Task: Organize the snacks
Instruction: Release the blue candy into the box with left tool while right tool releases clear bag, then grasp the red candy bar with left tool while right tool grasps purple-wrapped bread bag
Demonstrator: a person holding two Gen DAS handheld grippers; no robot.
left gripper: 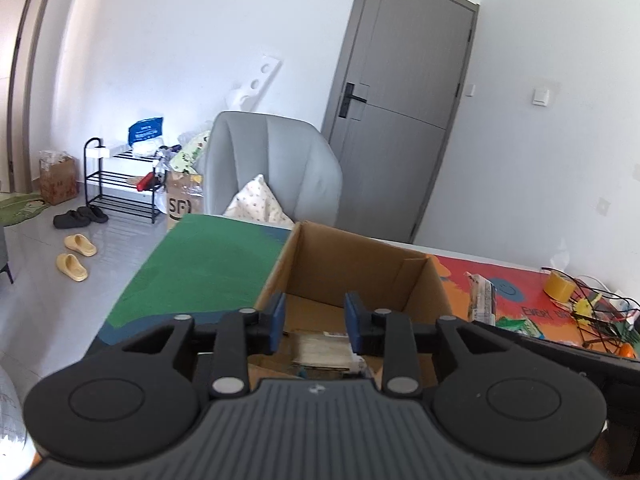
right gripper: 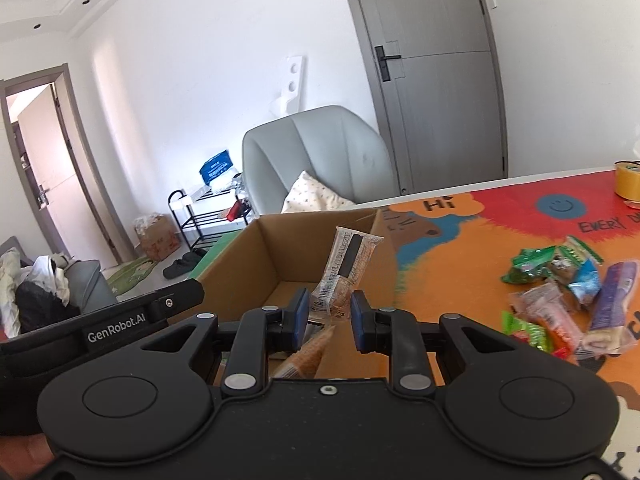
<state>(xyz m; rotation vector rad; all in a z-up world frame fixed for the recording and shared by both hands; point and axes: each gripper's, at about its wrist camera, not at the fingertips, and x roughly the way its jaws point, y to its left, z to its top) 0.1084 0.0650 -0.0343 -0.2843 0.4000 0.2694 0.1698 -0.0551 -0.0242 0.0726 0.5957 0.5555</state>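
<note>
Right gripper [right gripper: 330,316] clamped on 1 packet [right gripper: 347,270] above the box [right gripper: 240,264] rim; left gripper [left gripper: 315,322] apart, empty; snack pile [right gripper: 568,300] at 3 o'clock.

**Box at the bench's left, snacks to its right**

The cardboard box [right gripper: 256,264] stands on the bench [right gripper: 460,264], with packets [left gripper: 320,350] lying in it. A heap of snack packets [right gripper: 568,296] lies on the bench right of the box, a tape roll [right gripper: 627,180] behind the heap. An armchair [right gripper: 320,152] stands behind the box, a door [right gripper: 436,80] behind that
</note>
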